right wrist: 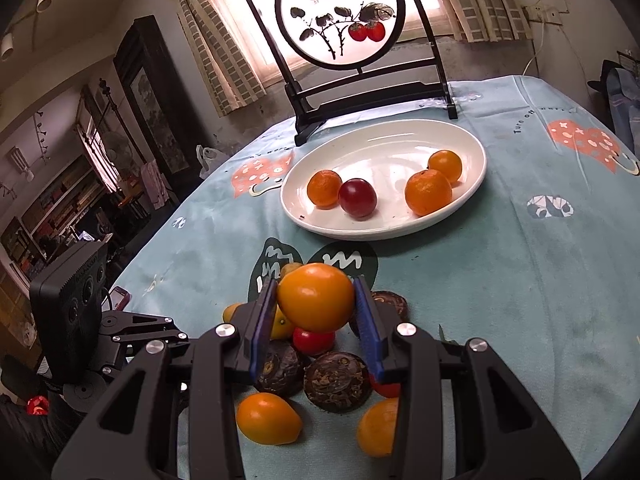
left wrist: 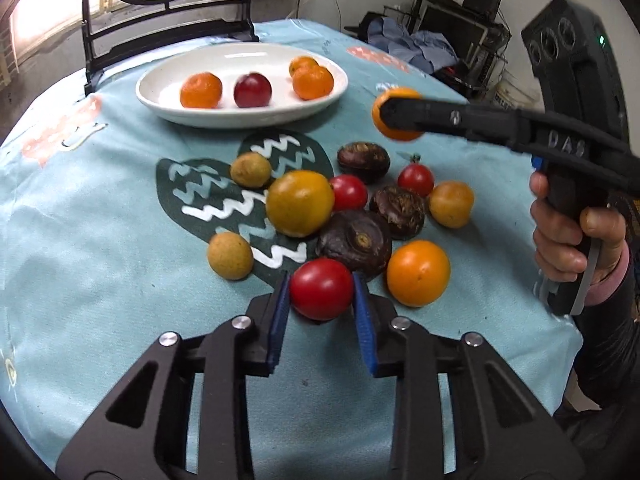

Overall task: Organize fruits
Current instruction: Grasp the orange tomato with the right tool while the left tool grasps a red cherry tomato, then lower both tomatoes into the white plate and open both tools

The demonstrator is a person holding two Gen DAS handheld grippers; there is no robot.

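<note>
My left gripper (left wrist: 322,300) is shut on a red cherry tomato (left wrist: 321,289) just above the cloth, at the near edge of the fruit pile. My right gripper (right wrist: 316,300) is shut on an orange fruit (right wrist: 316,297) and holds it in the air above the pile; in the left wrist view that orange fruit (left wrist: 394,114) shows to the right of the white oval plate (left wrist: 160,98). The plate (right wrist: 472,176) holds three small oranges and a dark red fruit (right wrist: 357,197).
On the light blue tablecloth (left wrist: 100,220) lie several loose fruits: yellow-orange ones (left wrist: 300,203), red tomatoes (left wrist: 416,179), dark brown water chestnuts (left wrist: 354,242) and tan longans (left wrist: 230,256). A black framed round painting (right wrist: 340,20) stands behind the plate.
</note>
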